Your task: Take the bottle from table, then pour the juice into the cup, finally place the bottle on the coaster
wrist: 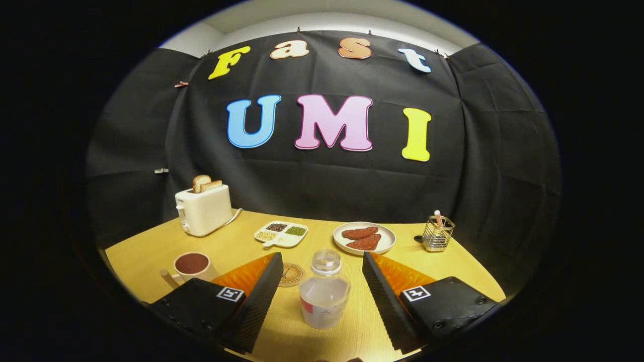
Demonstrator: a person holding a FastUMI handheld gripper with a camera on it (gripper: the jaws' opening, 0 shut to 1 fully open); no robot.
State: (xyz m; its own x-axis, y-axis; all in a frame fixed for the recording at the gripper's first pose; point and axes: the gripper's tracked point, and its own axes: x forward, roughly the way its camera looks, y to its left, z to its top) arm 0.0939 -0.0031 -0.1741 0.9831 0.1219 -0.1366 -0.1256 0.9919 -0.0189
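Observation:
A small clear bottle [324, 290] with no cap stands upright on the wooden table [236, 241], between my two fingers. My gripper [322, 261] is open, its fingers wide on either side of the bottle with a gap on each side. A cup [191, 266] holding dark liquid stands to the left, just beyond my left finger [261, 291]. A round brown coaster [292, 274] lies flat on the table just left of the bottle, partly behind the left finger.
Further back stand a white toaster [203, 208] with bread slices, a divided dish [280, 234] of seeds, a plate [364, 238] with reddish pieces and a wire holder [437, 234] at the right. The black cloth wall closes the table's far side.

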